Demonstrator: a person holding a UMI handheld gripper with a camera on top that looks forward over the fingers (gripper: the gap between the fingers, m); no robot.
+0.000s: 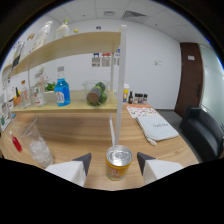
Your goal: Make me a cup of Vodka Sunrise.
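a white cloth bag [157, 128] lies on the wooden table [165, 148], a dark couch [204, 131] beside it.

A yellow-orange can [119, 163] stands upright on the wooden table, silver top unopened, between the fingers of the gripper [114, 163], which stand apart from it with gaps either side.
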